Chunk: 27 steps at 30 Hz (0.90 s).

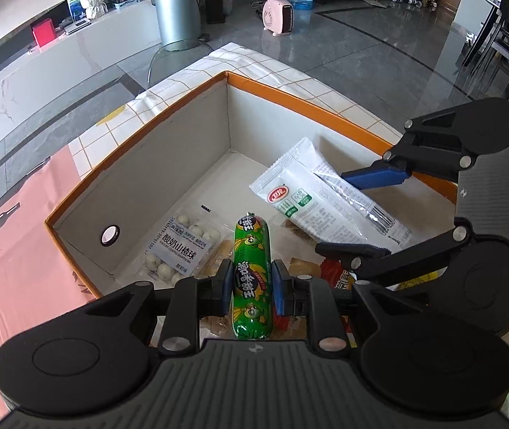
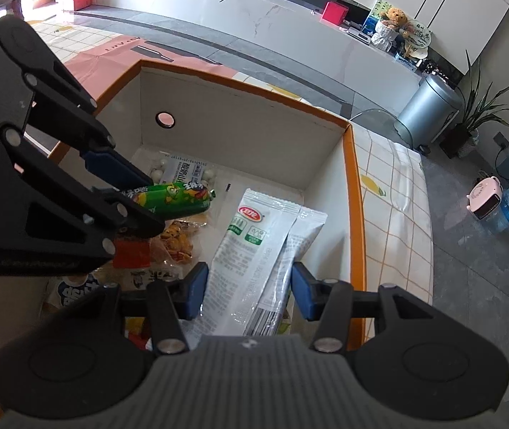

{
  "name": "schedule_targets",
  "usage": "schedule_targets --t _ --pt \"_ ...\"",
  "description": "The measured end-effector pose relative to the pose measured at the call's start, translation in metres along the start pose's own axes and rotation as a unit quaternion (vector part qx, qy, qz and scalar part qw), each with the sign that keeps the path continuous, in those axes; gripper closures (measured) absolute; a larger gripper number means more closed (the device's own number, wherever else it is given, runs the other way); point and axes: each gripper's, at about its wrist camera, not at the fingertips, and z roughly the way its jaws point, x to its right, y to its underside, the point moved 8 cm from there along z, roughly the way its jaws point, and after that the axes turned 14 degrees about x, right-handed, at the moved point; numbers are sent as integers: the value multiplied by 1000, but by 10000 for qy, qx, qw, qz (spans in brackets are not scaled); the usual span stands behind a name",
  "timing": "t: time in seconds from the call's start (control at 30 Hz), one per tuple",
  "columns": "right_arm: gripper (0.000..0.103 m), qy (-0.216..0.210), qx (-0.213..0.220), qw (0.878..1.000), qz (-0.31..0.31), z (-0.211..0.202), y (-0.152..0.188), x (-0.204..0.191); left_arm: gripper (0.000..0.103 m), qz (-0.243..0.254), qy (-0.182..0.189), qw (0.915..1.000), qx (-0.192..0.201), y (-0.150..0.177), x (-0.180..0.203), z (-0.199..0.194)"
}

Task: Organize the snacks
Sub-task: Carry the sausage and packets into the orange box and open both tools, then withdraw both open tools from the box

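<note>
My left tongs [image 1: 250,284] grip the green sausage [image 1: 251,279] between both blue pads, holding it over the orange-rimmed box [image 1: 140,136] near its left wall, above a yogurt hawthorn ball pack [image 1: 179,246] on the box floor. My right tongs [image 2: 248,291] are spread wide, pads either side of two white packets [image 2: 254,250] lying toward the box's right wall; I can't tell if they touch. The box sits on a checked cloth [image 2: 393,193] on the table.
</note>
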Motion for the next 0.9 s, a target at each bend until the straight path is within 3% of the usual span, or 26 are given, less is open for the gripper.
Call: schedule_targets --t 0.57,0.7,0.83,0.9 --pt "53 -98 -383 9990 -193 21 12 -6 78 -87 110 9999 -86 -2 -3 26" --pt "52 -103 -458 9987 -174 20 11 -7 64 -142 115 9998 -15 -3 -4 21" --pt "40 22 -446 9989 -128 11 6 -5 44 -259 69 9995 158 -9 -7 6" --pt "33 95 -386 9992 -70 1 0 -3 42 -329 62 9990 297 -13 -7 -6"
